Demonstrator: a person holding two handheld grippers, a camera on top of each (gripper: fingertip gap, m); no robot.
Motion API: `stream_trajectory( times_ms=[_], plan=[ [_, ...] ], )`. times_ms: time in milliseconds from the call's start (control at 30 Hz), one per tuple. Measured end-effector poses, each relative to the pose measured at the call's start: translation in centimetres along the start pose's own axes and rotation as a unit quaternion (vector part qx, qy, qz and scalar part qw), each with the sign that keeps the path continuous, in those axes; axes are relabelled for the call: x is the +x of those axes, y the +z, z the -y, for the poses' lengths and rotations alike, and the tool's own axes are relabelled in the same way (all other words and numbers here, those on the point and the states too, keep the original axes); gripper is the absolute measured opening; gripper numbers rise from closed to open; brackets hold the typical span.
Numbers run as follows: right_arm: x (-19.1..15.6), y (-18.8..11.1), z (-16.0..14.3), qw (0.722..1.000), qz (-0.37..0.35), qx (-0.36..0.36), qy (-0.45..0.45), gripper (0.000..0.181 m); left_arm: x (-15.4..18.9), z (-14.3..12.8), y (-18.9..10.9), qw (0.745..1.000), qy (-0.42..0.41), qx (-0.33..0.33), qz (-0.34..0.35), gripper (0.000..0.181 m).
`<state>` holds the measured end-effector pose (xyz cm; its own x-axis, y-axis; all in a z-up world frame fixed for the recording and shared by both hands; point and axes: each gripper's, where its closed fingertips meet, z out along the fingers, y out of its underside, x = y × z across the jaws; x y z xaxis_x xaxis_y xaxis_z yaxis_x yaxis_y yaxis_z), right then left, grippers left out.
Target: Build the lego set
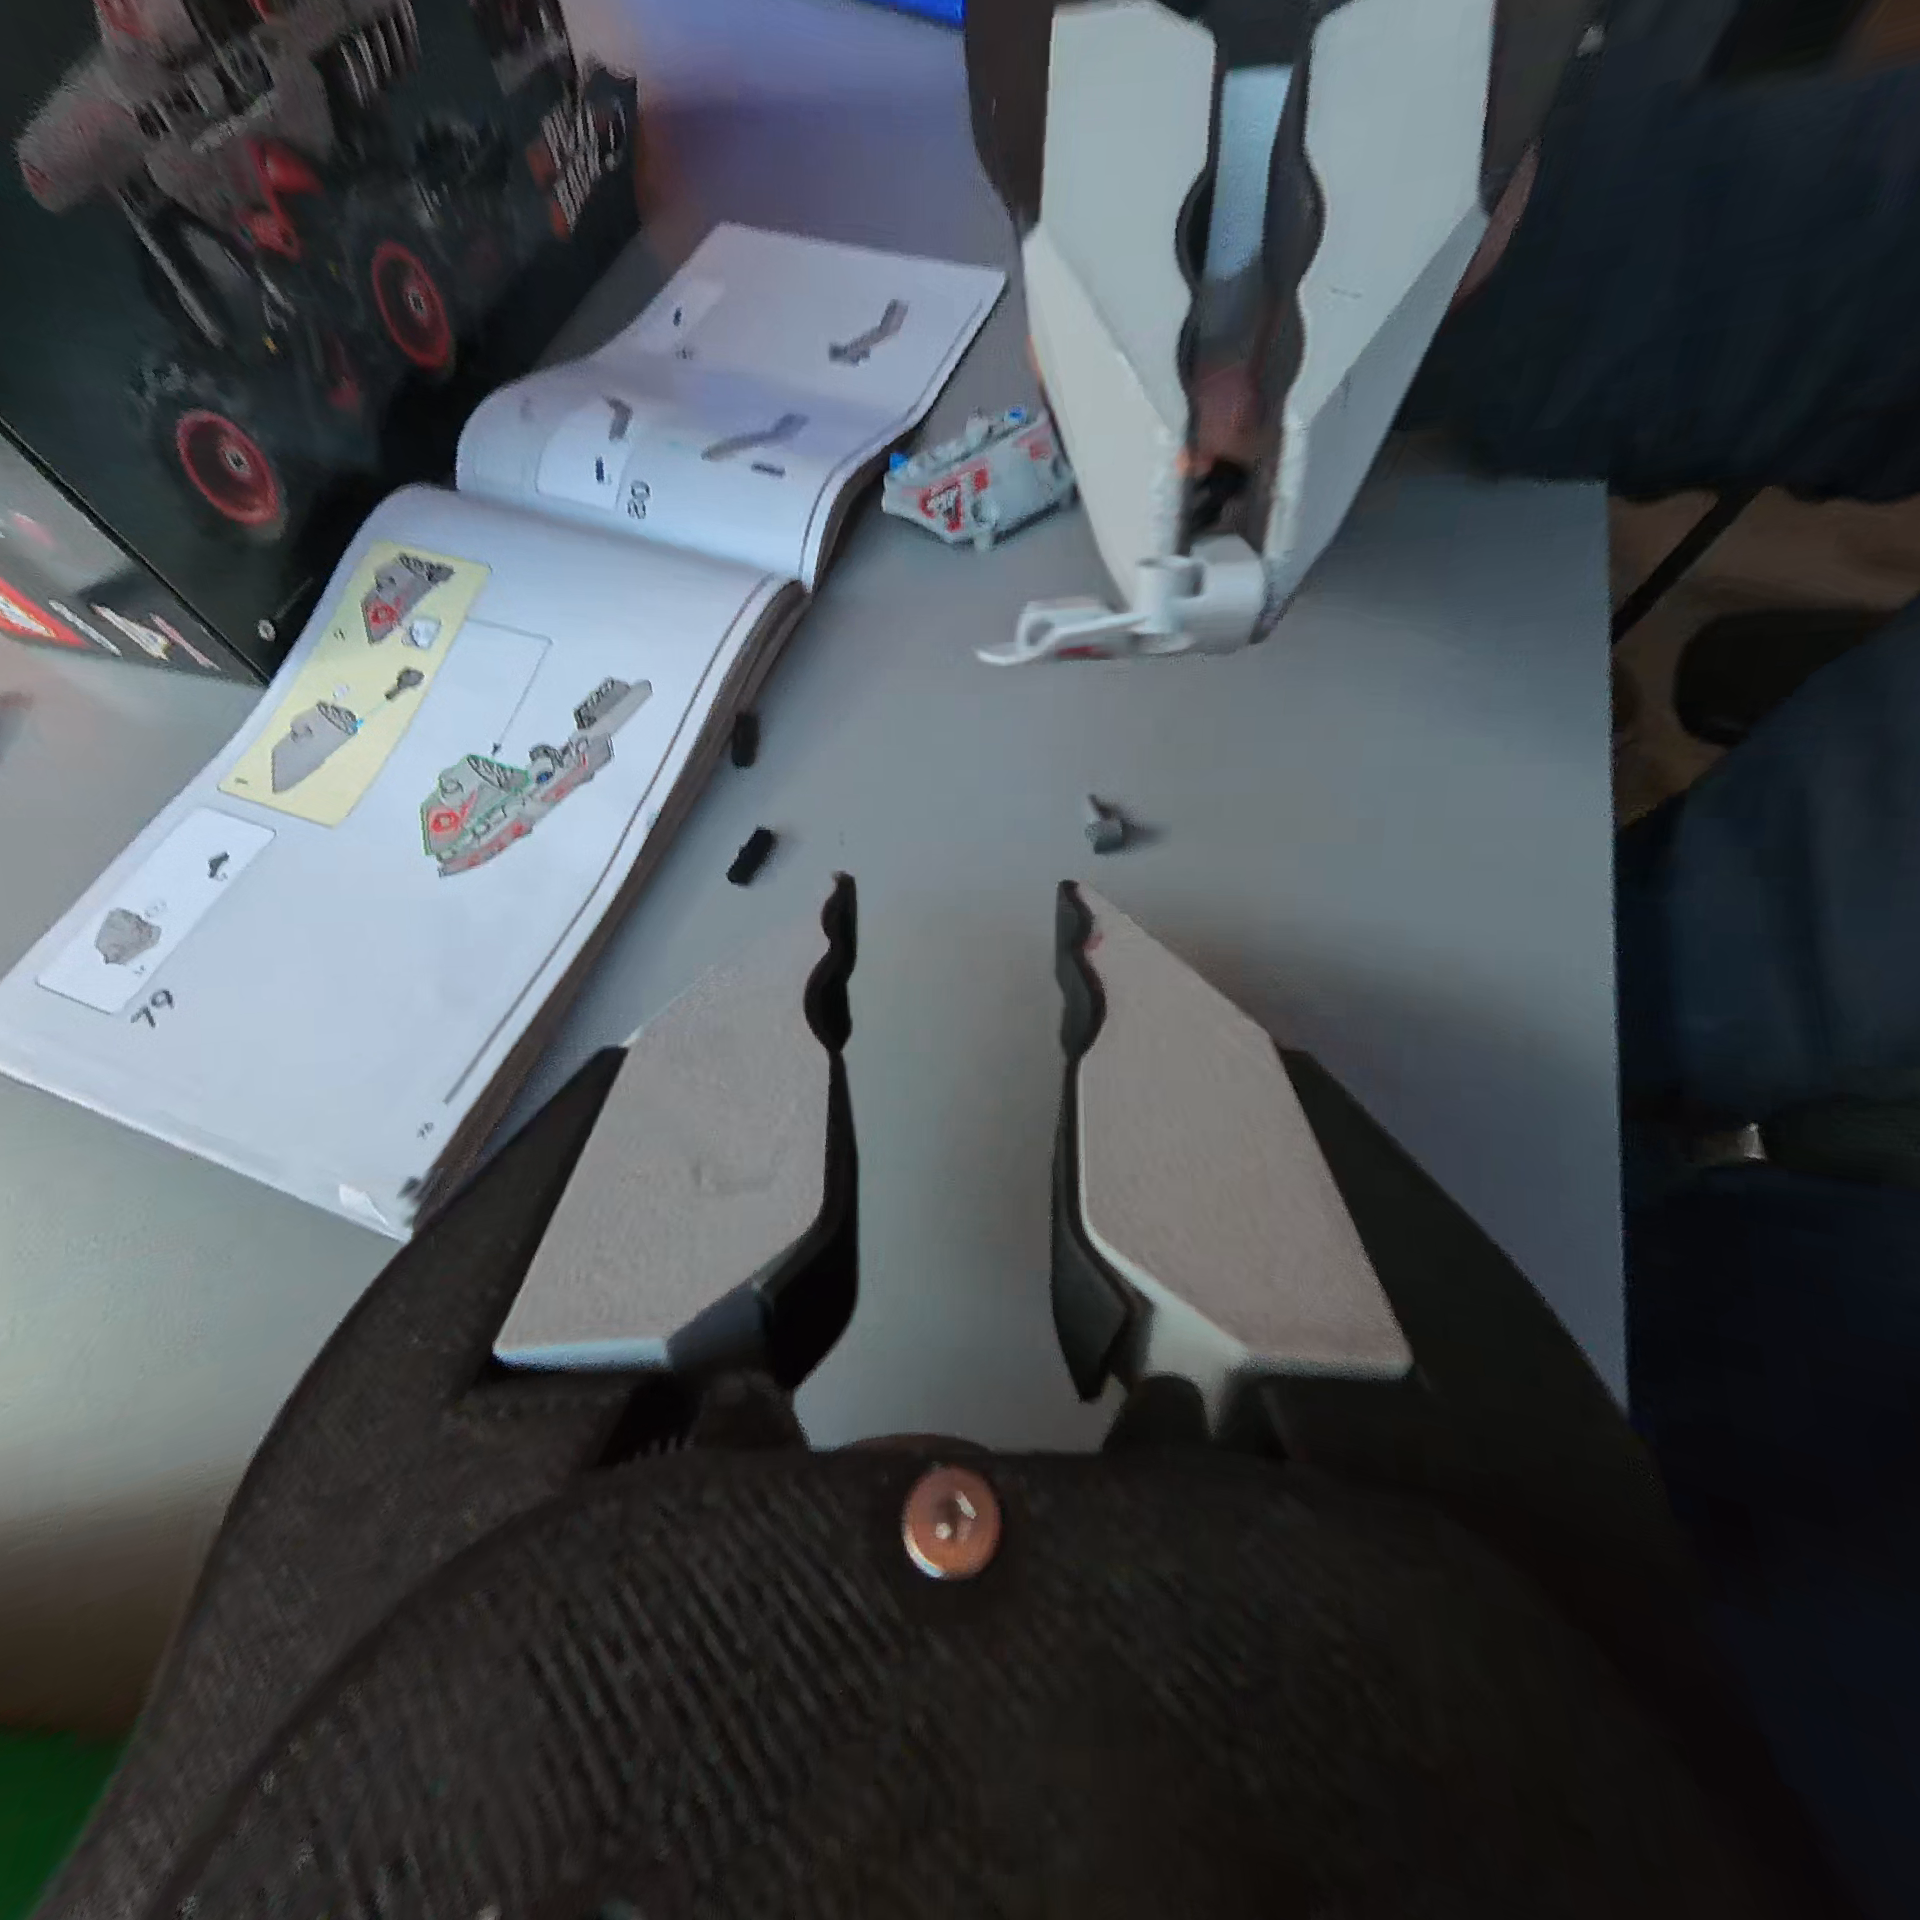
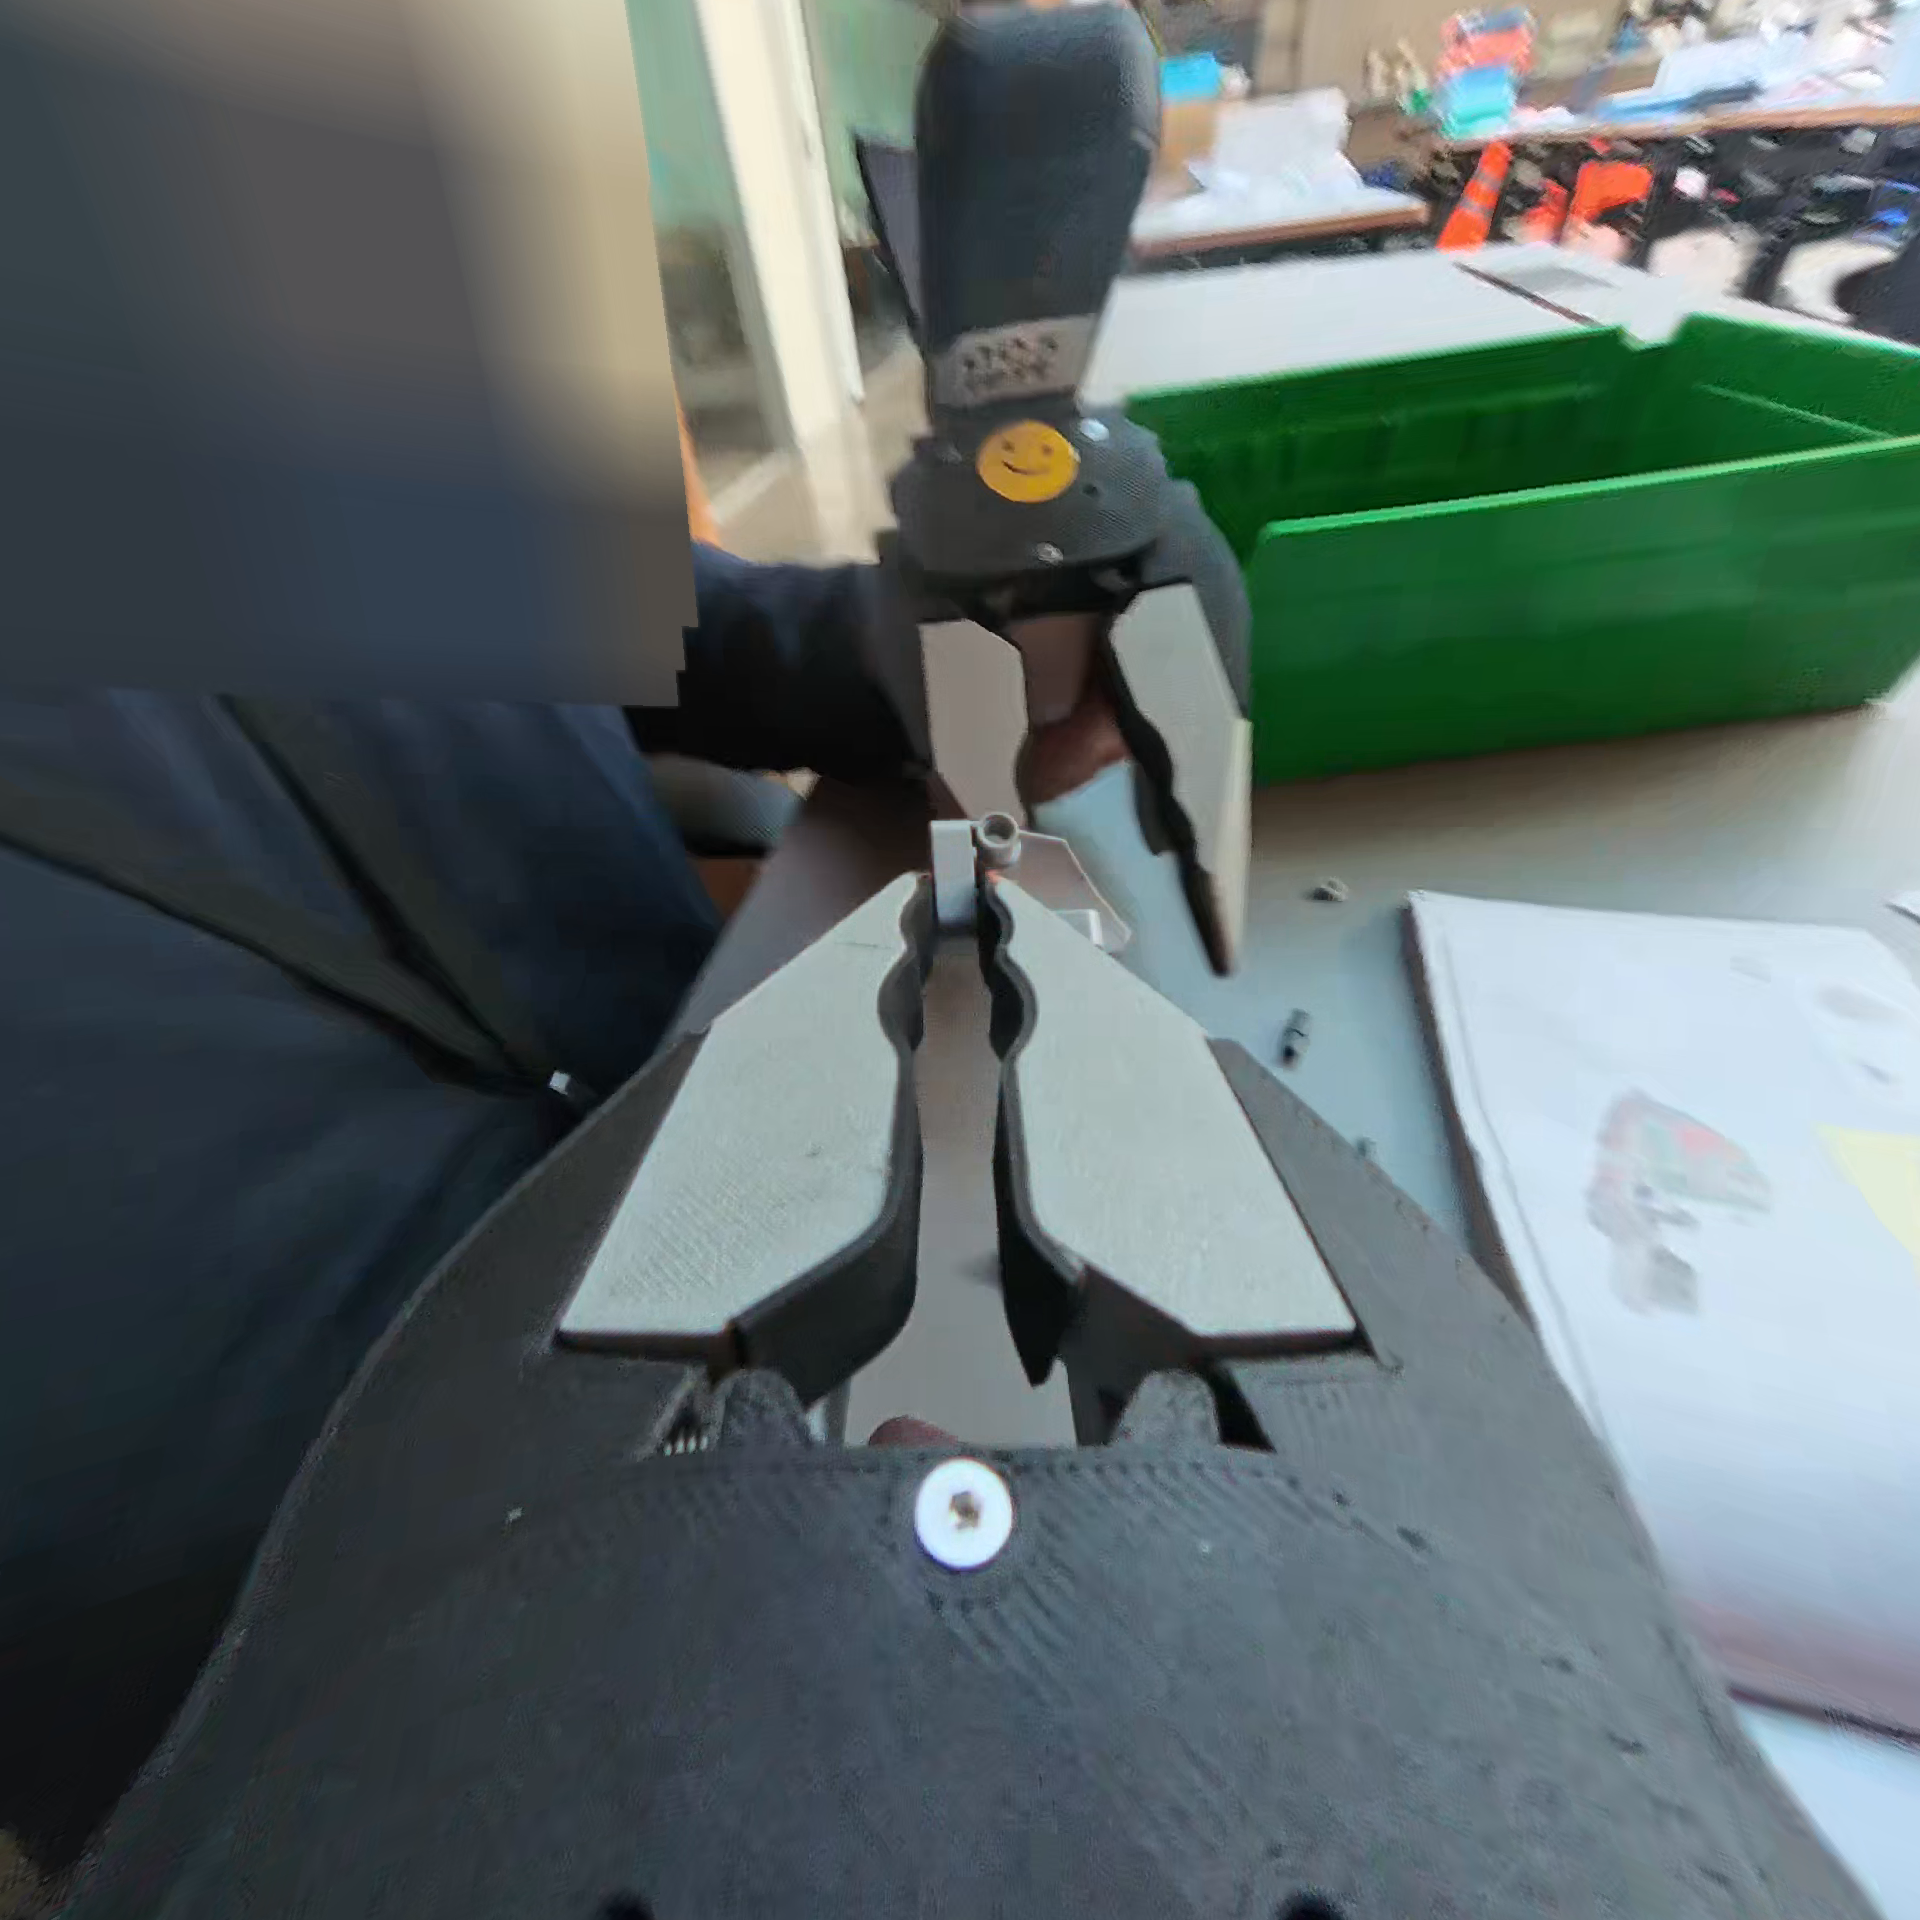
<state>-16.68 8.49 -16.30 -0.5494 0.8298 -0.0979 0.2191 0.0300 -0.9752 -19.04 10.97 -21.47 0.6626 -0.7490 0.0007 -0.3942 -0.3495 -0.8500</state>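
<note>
Table (image 1: 1351, 987) edge runs down the right side of the left wrist view, and past it are a person's dark blue legs, so there is not much room on that side. The far left is blocked by a big black box (image 1: 260, 260) and an open instruction book (image 1: 343, 831) that lies flat with its near corner close to the left gripper (image 1: 951, 894). The grey middle of the table is mostly bare. Only three small bits lie there: two black pins (image 1: 753, 854) beside the book's right edge and one small dark grey piece (image 1: 1110, 823) a little to the right. All three lie just past the left gripper's tips, and none touches it. The left gripper has its fingers wide apart with only bare table between them. The right gripper (image 1: 1210, 582) comes down from the far side and pinches a light grey lego part (image 1: 1132, 618) at its tips, low above the table. In the right wrist view the right gripper (image 2: 951, 894) is nearly closed on that same lego part (image 2: 961, 873), which sticks up past its tips with a little round stud on top. A small grey and red lego build (image 1: 971, 478) sits on the table just left of the right gripper, near the book's far page. A green bin (image 2: 1558, 582) stands on the table, behind the left gripper in the right wrist view.
</note>
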Motion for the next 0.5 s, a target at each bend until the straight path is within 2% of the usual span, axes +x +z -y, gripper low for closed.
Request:
stream_trajectory(
  times_ms=[67, 167, 267, 400, 500],
  plan=[
    [-1.5, -0.6, 1.1, 0.995, 0.073, 0.053, 0.041, 0.004, -0.1, 1.4, -0.6, 0.999, 0.007, 0.031, -0.015, 0.042],
    [-2.9, -1.5, 2.3, 0.979, 0.151, 0.107, 0.082, 0.004, 1.0, 3.8, -2.0, 0.993, 0.017, 0.089, -0.07, 0.038],
    [-3.5, -1.7, 3.1, 0.969, 0.185, 0.135, 0.096, 0.004, 3.1, 5.6, -2.8, 0.981, 0.02, 0.126, -0.147, 0.035],
    [-4.1, -1.2, 3.2, 0.962, 0.207, 0.138, 0.109, 0.004, 5.3, 6.9, -3.5, 0.962, 0.007, 0.154, -0.227, 0.022],
    [-4.2, -1.1, 3.2, 0.96, 0.209, 0.145, 0.114, 0.004, 6.4, 7.3, -3.9, 0.952, 0.008, 0.173, -0.251, 0.008]
  ],
)
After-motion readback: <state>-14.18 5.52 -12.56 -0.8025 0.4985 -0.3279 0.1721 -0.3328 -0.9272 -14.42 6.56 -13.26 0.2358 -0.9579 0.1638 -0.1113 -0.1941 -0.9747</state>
